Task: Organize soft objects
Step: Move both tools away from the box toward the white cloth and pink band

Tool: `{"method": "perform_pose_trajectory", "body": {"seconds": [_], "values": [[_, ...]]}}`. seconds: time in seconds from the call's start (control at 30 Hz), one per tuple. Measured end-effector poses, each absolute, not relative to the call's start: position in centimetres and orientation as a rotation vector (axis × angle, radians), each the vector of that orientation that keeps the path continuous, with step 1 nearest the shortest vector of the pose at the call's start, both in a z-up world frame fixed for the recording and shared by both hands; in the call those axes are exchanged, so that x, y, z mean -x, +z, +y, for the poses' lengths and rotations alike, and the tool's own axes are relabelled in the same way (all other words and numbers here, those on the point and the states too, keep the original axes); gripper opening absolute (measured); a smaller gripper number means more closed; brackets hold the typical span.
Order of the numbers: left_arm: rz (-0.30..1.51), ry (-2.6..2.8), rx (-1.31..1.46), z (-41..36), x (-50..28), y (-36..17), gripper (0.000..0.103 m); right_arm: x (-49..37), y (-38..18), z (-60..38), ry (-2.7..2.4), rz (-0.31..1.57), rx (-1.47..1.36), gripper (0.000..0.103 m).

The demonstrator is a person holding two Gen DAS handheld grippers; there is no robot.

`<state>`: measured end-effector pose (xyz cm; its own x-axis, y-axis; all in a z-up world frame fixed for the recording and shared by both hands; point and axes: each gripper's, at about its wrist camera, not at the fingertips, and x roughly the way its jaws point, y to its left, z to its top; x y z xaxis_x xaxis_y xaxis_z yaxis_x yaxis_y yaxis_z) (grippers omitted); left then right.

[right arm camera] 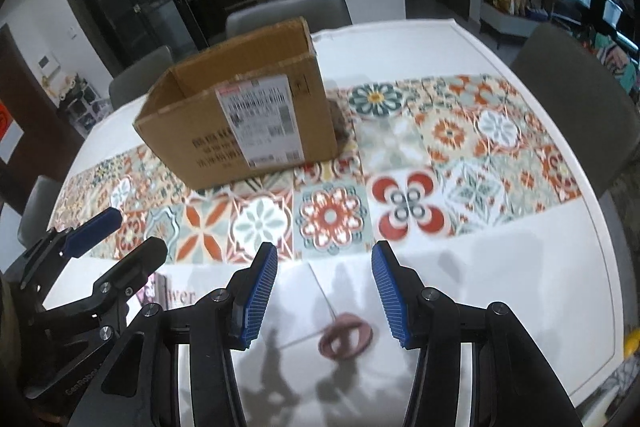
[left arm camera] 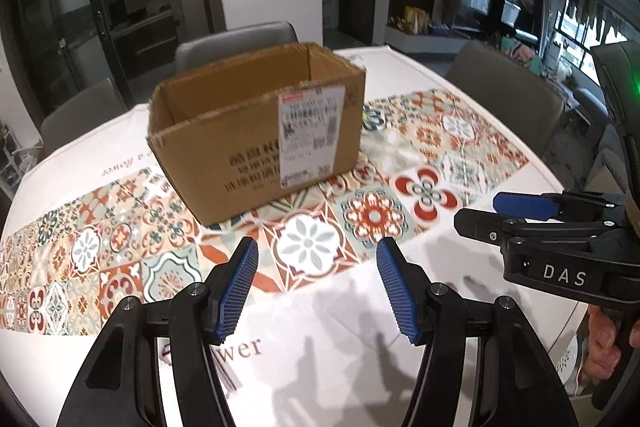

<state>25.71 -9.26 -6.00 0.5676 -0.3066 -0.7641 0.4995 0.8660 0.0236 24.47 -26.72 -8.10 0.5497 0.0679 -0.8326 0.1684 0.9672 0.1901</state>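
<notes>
An open cardboard box [left arm camera: 260,131] with a white shipping label stands on the patterned runner; it also shows in the right wrist view [right arm camera: 240,111]. A pink ring-shaped soft thing, like a hair tie [right arm camera: 346,339], lies on the white cloth between the right gripper's fingers, low in that view. A brownish soft lump [right arm camera: 340,125] sits by the box's right side. My left gripper [left arm camera: 318,291] is open and empty above the cloth. My right gripper [right arm camera: 325,297] is open and empty; it also shows at the right of the left wrist view [left arm camera: 480,213].
The round table [right arm camera: 560,247] has a white cloth with a tiled floral runner. Grey chairs [left arm camera: 504,91] stand around it. A book corner [right arm camera: 156,287] lies near the left gripper [right arm camera: 116,235]. Dark glass doors and shelves are behind.
</notes>
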Motion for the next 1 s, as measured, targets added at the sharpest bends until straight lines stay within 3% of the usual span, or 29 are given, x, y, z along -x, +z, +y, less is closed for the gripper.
{"method": "perform_pose_trajectory", "body": {"seconds": [0.13, 1.0], "values": [[0.887, -0.49, -0.275, -9.5, -25.5, -7.7, 0.061, -23.9, -9.4, -26.4, -0.069, 1.037, -0.248, 0.059], [1.083, -0.608, -0.4, -10.6, -25.4, -15.6, 0.066, -23.5, -18.6, -25.5, -0.045, 1.373, -0.231, 0.059]]}}
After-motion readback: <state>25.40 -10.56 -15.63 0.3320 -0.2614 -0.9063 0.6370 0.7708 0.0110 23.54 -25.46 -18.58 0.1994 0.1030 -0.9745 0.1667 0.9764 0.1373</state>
